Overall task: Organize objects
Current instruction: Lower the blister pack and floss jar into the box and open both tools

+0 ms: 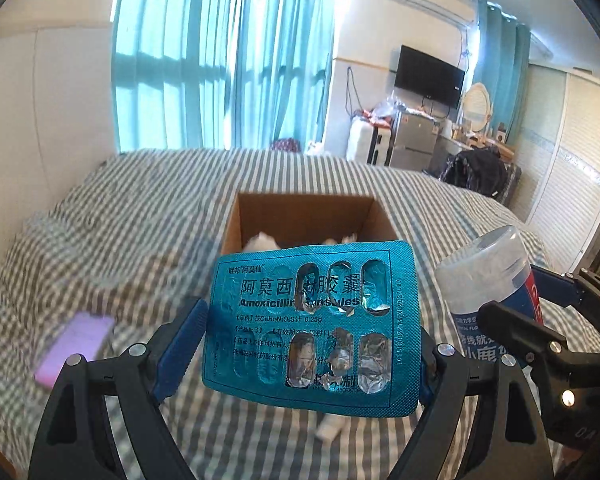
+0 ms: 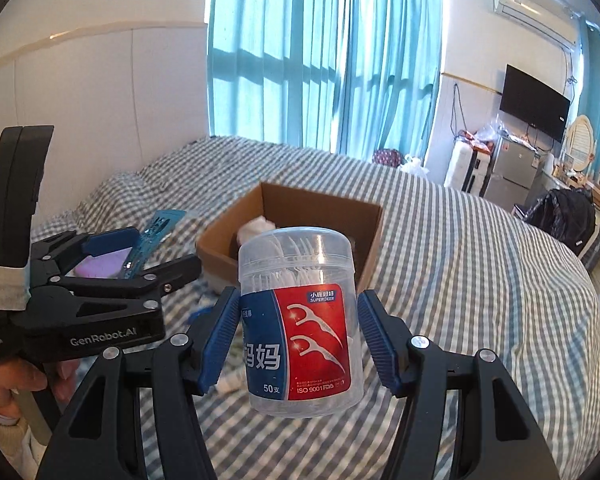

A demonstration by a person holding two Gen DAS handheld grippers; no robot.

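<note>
Teal blister pack (image 1: 312,328), several pockets burst, in left tongs (image 1: 312,344); clear floss-pick jar (image 2: 298,320) in right tongs (image 2: 300,336).

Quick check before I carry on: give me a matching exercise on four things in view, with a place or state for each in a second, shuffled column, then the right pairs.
Things:
1. blister pack
2. floss pick jar
3. cardboard box
4. purple item

Places or states:
A. open, standing on the checked bed cover
B. lying on the bed cover, not held
C. held in the left claw, several pockets burst open
D. held upright in the right claw

Pairs: 1-C, 2-D, 3-A, 4-B
</note>
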